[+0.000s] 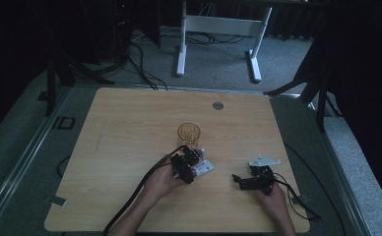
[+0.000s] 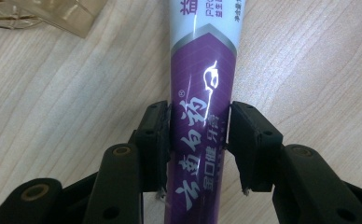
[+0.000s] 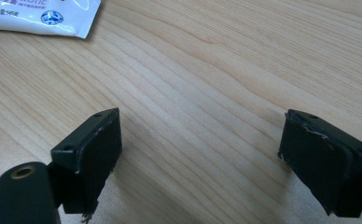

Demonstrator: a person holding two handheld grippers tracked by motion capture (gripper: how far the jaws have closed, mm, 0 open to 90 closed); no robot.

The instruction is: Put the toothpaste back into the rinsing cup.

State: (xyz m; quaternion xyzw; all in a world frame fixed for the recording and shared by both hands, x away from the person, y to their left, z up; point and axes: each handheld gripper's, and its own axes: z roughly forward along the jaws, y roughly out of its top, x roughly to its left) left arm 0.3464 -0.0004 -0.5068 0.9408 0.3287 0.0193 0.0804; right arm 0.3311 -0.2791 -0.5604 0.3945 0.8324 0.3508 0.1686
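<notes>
Your left gripper (image 2: 198, 140) has its fingers (image 2: 152, 140) closed on both sides of a purple and white toothpaste tube (image 2: 202, 79), which lies flat on the wooden bench (image 1: 130, 128) near its middle, just in front of an amber glass cup (image 1: 188, 133). The hold is across the purple part of the body. Judging by its look, the tube is light, soft-walled and glossy, so it will likely dent and may slip if you squeeze hard. A firmer place to hold would be nearer a stiffer end, though which end is the cap cannot be told. Your right gripper (image 3: 200, 158) hovers low over bare wood with its fingers wide apart, holding nothing. The tube's white end (image 3: 44, 16) lies ahead of it.
</notes>
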